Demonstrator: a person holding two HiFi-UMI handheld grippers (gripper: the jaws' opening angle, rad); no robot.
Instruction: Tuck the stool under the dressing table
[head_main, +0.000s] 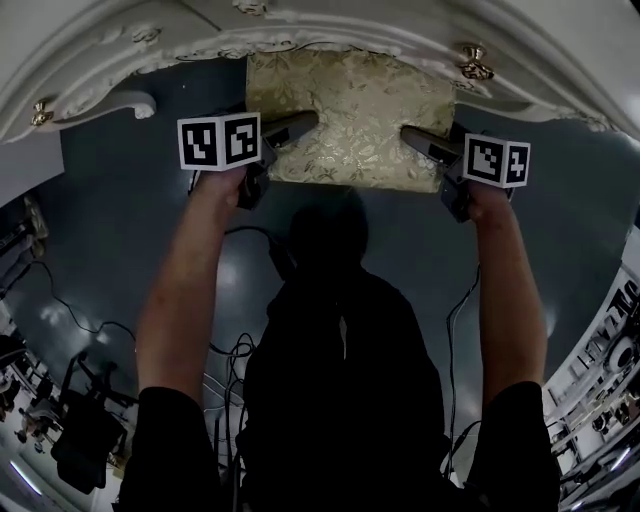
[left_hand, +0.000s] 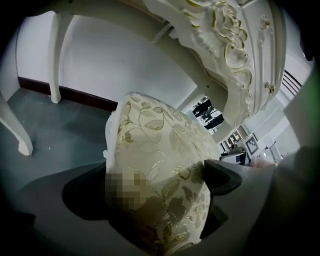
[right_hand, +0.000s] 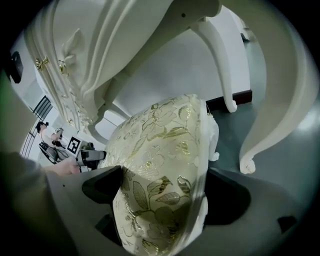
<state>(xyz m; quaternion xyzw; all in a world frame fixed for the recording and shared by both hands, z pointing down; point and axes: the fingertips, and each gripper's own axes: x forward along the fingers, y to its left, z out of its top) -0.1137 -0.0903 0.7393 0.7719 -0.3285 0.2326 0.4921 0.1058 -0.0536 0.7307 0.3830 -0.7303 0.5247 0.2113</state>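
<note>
Grips the stool (head_main: 355, 110) at its near edge from both sides: left hand-held gripper (head_main: 292, 127) clenched on the near left corner of the seat, right hand-held gripper (head_main: 418, 140) clenched on the near right corner, each with the gold leafy cloth squashed between its jaws. Feels soft on top, most likely: a puffy pad that gives way when pinched, so the cloth could bunch or slip. Probably hides a hard frame below the pad, and looks light enough for a push along the floor (head_main: 100, 210). Best to bite deep at those two corners, down to the hard part, and push evenly so as not to twist. Stands on the floor in front of the person, with the far part of the seat already under the carved front of the dressing table (head_main: 330, 28) and the near part out in the open. Shows no stool legs in any view, so no telling if one might catch on a curved white table leg (right_hand: 220, 65). Hides the far edge of the seat under that carved front. Cuts off the table top at the picture's edge.
</note>
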